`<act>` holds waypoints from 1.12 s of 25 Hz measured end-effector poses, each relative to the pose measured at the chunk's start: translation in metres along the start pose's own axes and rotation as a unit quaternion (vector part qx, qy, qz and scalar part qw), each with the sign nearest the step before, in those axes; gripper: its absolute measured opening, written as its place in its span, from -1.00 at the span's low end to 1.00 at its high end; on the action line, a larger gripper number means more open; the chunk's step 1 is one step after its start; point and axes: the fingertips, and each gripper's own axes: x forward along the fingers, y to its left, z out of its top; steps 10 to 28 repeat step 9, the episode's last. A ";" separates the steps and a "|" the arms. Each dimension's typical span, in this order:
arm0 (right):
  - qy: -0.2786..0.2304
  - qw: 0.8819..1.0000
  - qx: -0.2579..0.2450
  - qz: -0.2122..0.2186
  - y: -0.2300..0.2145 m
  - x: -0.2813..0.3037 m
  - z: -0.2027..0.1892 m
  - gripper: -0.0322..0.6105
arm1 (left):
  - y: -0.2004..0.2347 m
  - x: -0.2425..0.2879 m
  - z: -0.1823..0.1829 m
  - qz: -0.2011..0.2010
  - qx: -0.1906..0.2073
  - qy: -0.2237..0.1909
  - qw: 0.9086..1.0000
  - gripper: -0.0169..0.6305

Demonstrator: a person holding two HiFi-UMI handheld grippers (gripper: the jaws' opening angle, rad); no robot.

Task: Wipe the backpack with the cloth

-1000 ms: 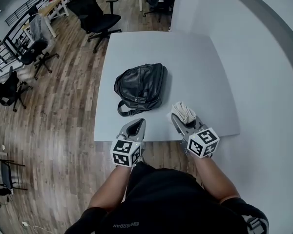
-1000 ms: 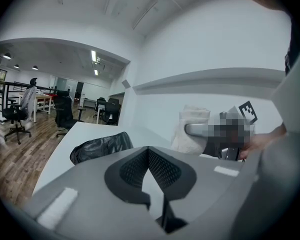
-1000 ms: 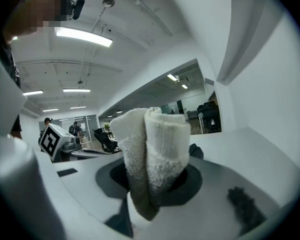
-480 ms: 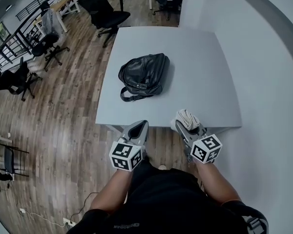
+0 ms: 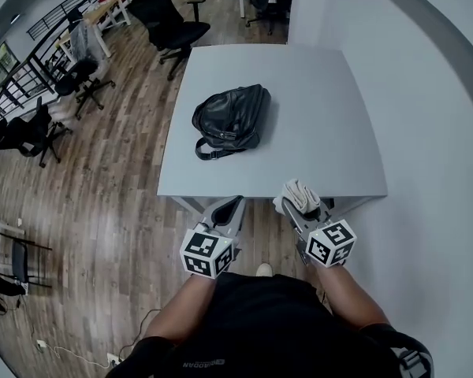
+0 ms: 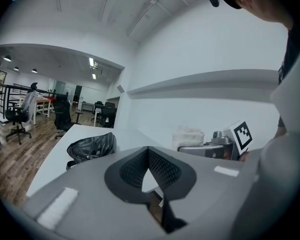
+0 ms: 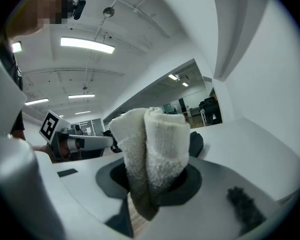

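The right gripper (image 5: 293,205) is clamped on a folded white cloth (image 5: 301,193), held at the near edge of the grey table (image 5: 323,109). Just to its left, the left gripper (image 5: 230,208) has its jaws closed together on nothing. The black backpack (image 5: 230,119) lies on the table well ahead of the left gripper.

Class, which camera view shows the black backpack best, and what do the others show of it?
The head view: the backpack lies whole on the table, seen from above. The left gripper view shows it small, side-on, its base cut off. In the right gripper view the cloth hides all but a dark sliver.
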 end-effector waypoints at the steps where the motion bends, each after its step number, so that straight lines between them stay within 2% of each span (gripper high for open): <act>1: -0.002 1.000 -0.001 -0.003 0.001 -0.002 0.000 -0.57 | -0.001 0.001 0.002 -0.005 0.003 0.000 1.000 -0.93; 9: 0.004 0.999 -0.011 -0.033 0.035 -0.017 -0.004 -0.57 | 0.001 -0.028 0.014 -0.031 0.023 0.000 0.999 -0.93; 28: 0.004 0.999 -0.011 -0.033 0.035 -0.017 -0.004 -0.57 | 0.001 -0.028 0.014 -0.031 0.023 0.000 0.999 -0.93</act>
